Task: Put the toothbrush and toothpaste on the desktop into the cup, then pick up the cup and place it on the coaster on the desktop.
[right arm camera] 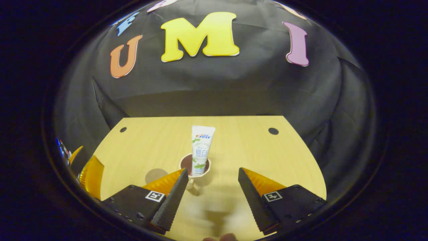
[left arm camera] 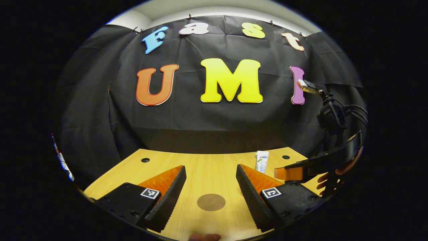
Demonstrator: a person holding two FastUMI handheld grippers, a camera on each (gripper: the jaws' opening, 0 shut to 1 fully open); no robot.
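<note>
Right gripper view looks down along the right gripper (right arm camera: 211,182), whose two fingers stand wide apart above the wooden desktop (right arm camera: 254,147), holding nothing. Between and just beyond them stands the cup (right arm camera: 195,171), and the toothpaste (right arm camera: 201,149) rises upright out of it, its lower end inside the rim. The cup's handle is partly hidden behind a finger, and the toothbrush cannot be made out. In the left gripper view the left gripper (left arm camera: 211,182) is likewise spread and empty, hovering over the round brown coaster (left arm camera: 211,202), which lies flat between its fingers. At the right edge the other gripper and fingers of a hand (left arm camera: 323,183) appear, cut off, with the tube's top peeking beside them.
</note>
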